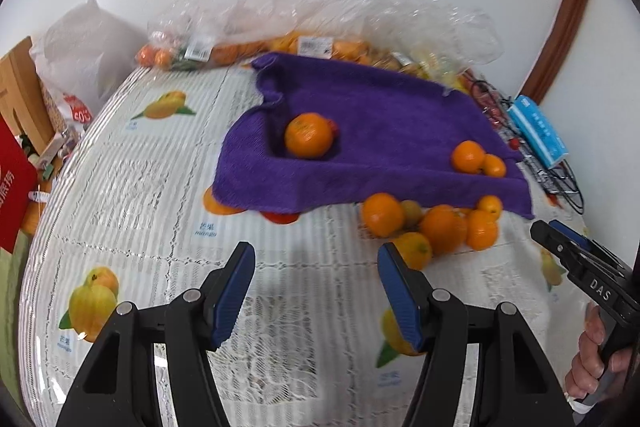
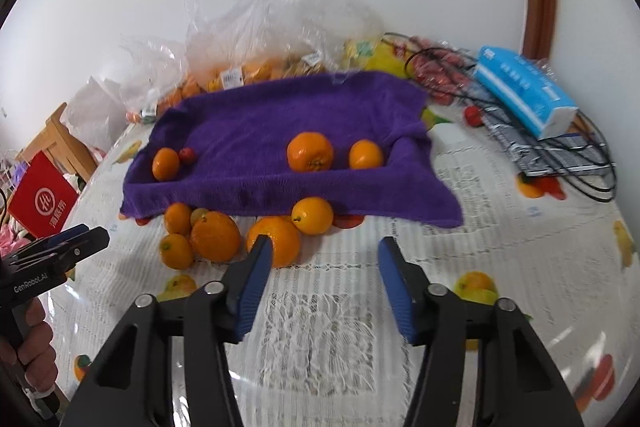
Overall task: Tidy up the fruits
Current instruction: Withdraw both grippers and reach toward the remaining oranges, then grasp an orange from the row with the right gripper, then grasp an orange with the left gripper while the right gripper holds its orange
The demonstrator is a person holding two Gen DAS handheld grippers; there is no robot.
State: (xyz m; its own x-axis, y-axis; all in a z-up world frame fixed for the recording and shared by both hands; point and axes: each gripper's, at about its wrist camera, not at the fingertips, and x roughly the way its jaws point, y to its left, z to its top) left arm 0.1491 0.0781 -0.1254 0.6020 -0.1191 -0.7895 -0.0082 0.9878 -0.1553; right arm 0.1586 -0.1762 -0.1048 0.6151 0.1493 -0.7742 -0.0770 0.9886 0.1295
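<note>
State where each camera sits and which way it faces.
Left wrist view: sits on the left hand-held gripper, looking forward and down at the purple towel; the right hand-held gripper and a hand show at the right edge.
Right wrist view: sits on the right hand-held gripper, facing the oranges; the left one enters from the left.
Shared: towel, oranges, tablecloth.

Bright even daylight, slight motion blur, fisheye-warped dark corners

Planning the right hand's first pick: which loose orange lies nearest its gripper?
The large orange right by the right hand-held gripper's left fingertip; the others sit farther left or nearer the purple towel.
</note>
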